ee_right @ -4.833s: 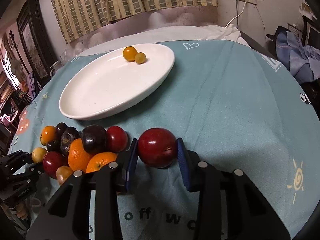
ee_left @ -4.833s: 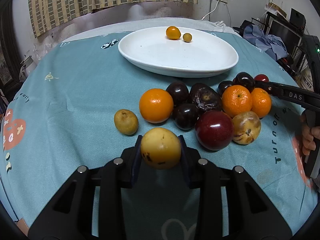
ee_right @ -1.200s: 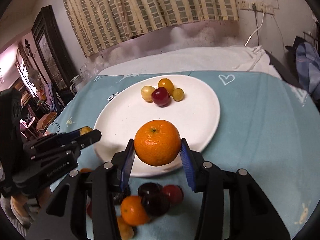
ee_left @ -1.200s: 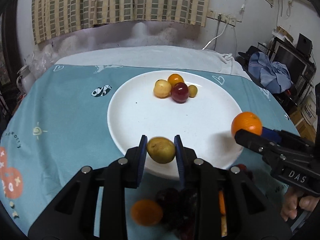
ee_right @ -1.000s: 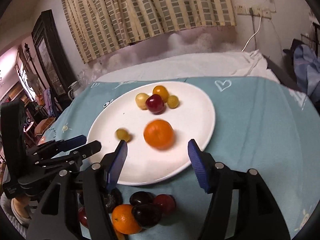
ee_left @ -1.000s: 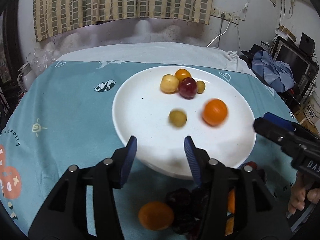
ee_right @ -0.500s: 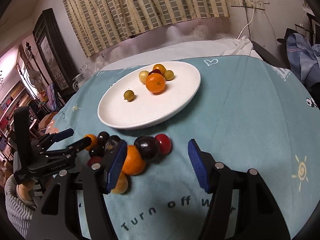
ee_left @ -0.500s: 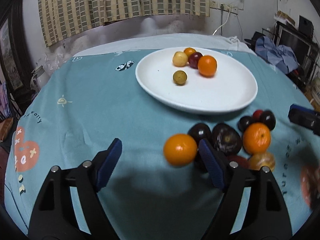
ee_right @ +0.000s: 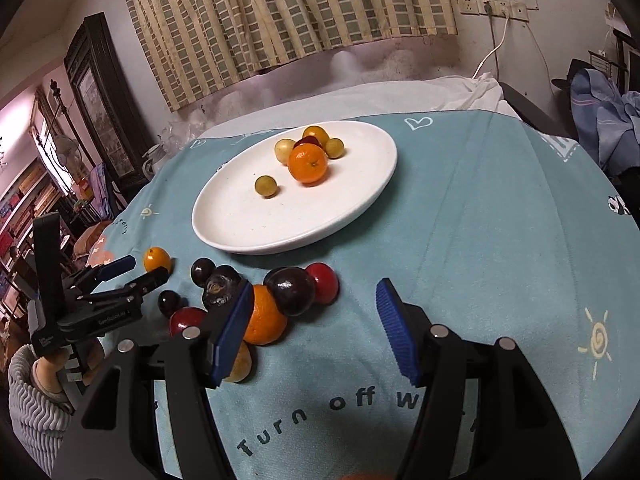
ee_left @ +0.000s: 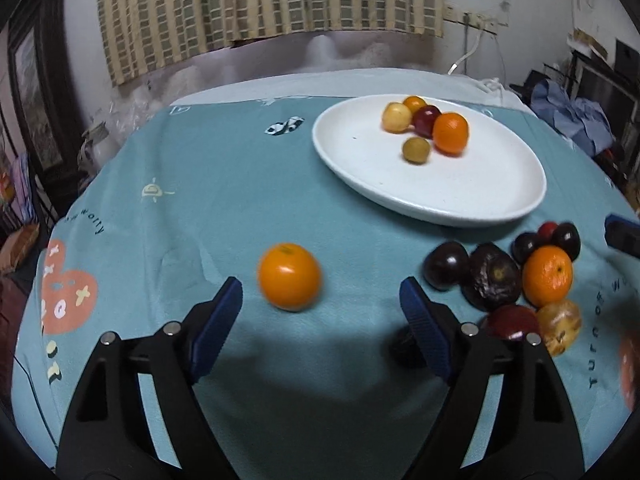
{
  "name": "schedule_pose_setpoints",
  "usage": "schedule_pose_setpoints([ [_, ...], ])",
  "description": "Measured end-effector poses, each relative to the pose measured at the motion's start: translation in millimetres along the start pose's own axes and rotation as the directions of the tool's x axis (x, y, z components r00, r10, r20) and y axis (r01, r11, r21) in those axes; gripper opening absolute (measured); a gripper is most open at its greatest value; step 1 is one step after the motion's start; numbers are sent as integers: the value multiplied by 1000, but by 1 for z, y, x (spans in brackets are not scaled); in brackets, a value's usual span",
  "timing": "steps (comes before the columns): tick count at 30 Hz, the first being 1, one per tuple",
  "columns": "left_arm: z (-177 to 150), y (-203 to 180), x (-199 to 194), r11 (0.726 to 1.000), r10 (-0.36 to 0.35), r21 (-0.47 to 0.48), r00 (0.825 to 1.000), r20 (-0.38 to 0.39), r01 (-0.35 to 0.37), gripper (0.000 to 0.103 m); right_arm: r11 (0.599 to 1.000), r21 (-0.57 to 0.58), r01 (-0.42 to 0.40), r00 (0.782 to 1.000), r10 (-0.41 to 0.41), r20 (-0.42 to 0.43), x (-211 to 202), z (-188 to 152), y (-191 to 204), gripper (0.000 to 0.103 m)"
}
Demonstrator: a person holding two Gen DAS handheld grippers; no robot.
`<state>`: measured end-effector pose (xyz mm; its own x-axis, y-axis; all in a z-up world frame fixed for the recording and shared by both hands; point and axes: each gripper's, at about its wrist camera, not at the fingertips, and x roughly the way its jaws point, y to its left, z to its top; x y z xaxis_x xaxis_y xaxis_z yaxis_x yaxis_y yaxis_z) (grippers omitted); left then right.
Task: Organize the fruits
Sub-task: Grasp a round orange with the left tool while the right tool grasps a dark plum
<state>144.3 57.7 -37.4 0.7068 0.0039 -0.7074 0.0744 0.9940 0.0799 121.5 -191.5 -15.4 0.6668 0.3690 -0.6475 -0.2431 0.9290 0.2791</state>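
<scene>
Left of the white plate (ee_left: 472, 210), on the teal cloth (ee_left: 224, 208) covering the bench, a lone orange (ee_left: 289, 276) sits by itself, well apart from the other loose fruit. Left gripper (ee_left: 320, 314) hovers low over the cloth just short of this orange; its blue-padded fingers (ee_left: 214, 326) stand wide apart, nothing between them. The orange lies slightly ahead of the gap, nearer the left pad.

On the plate, toward its far side: a pale yellow fruit (ee_left: 397, 117), a small orange-yellow fruit (ee_left: 414, 102), a dark red fruit (ee_left: 427, 120) and an orange (ee_left: 451, 133), all bunched and touching. A small green-yellow fruit (ee_left: 416, 150) rests just in front of the bunch. From the right wrist view, one more small yellow-green fruit (ee_right: 334, 147) sits at the right of the bunch.

Near side of the plate, off its rim on the cloth: the loose pile. Dark plum (ee_left: 446, 266), wrinkled dark fruit (ee_left: 496, 276), an orange (ee_left: 547, 276), two smaller dark fruits (ee_left: 566, 240) and a small red one (ee_left: 547, 229) behind, a red plum (ee_left: 510, 320) and a mottled yellow fruit (ee_left: 560, 326) closest to the camera. All packed together, touching.

Right gripper (ee_right: 314, 326) hangs above the pile's right edge, fingers (ee_right: 396, 330) spread wide and empty. Its left pad overlaps the pile's orange in view; contact cannot be told. Right of the plate, bare cloth with printed heart and sun marks.
</scene>
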Motion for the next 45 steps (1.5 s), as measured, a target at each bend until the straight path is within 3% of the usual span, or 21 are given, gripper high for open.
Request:
schedule_pose_setpoints([
  [4, -1, 5, 7, 999, -25, -21, 999, -24, 25, 67, 1000, -11, 1, 1000, -1, -3, 1, 0, 2, 64],
  [11, 4, 35, 17, 991, -30, -134, 999, -29, 26, 65, 999, -40, 3, 1000, -4, -15, 4, -4, 8, 64],
  [19, 7, 62, 27, 976, -16, -219, 999, -45, 6, 49, 999, -47, 4, 1000, -4, -19, 5, -5, 10, 64],
  [22, 7, 56, 30, 981, -41, -191, 997, -58, 30, 38, 998, -56, 6, 1000, -7, -21, 6, -6, 11, 64],
  [31, 16, 49, 42, 986, -40, -166, 997, -65, 28, 38, 994, -109, 13, 1000, -16, -26, 12, -11, 21, 63],
  [35, 15, 45, 41, 988, -43, -152, 997, -65, 33, 37, 987, -157, 30, 999, -36, -31, 18, -16, 30, 59],
  [40, 15, 39, 40, 991, -46, -130, 997, -68, 37, 37, 997, -66, 33, 999, -32, 13, 23, -3, 17, 53],
  [45, 14, 39, 40, 991, -64, -126, 995, -72, 55, 29, 998, -60, -10, 1000, 9, -16, 35, -3, 18, 38],
])
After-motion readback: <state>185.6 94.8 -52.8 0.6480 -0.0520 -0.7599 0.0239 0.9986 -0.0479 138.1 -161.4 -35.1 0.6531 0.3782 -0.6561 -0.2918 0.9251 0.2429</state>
